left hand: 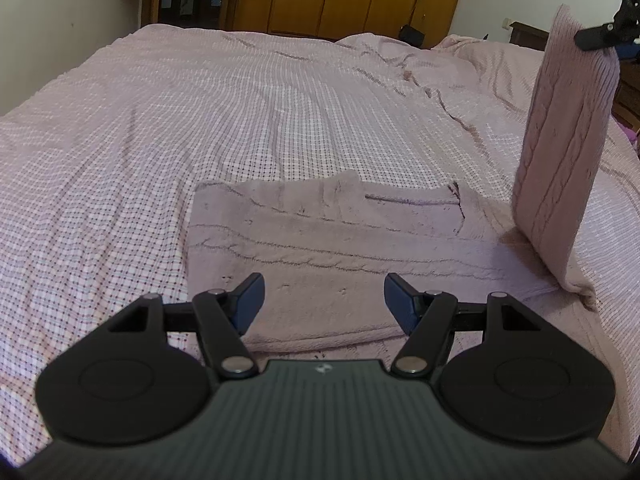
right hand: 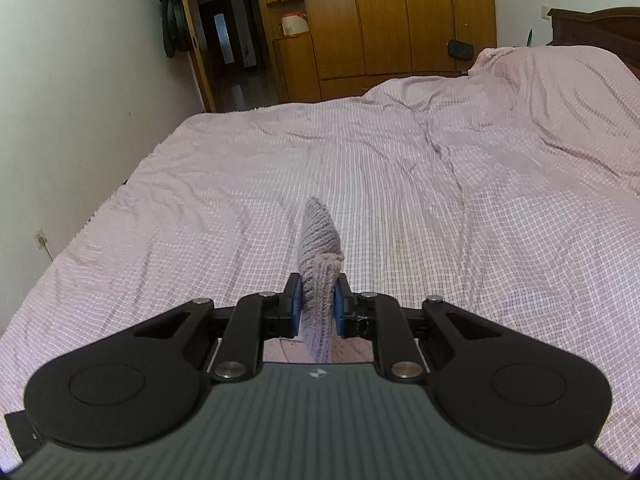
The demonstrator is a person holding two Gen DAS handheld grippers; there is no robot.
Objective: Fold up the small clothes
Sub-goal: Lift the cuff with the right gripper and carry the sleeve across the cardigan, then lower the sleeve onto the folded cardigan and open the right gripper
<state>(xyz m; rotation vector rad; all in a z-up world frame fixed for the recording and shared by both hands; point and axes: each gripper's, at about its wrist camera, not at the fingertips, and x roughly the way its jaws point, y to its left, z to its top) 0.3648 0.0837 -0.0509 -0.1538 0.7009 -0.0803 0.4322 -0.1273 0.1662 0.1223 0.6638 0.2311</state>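
Right gripper (right hand: 316, 306) clamps my pale pink cable-knit sweater's (left hand: 320, 264) sleeve, raised at two o'clock | left gripper (left hand: 324, 300) gapes empty over its body | advice: lay sleeve flat across, cuff aligned, on checked bedspread (left hand: 160, 120).

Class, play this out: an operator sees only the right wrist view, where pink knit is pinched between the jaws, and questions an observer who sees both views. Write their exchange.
Operator: What am I holding?
Observer: A sleeve of a pink knitted sweater; the right gripper has it raised above the bed.
Operator: Where is the rest of the garment?
Observer: It lies flat on the checked bedspread, with the lifted sleeve rising from its right side in the left wrist view.
Operator: Is the left gripper helping?
Observer: No. The left gripper sits over the sweater's near part with its jaws apart and nothing between them.
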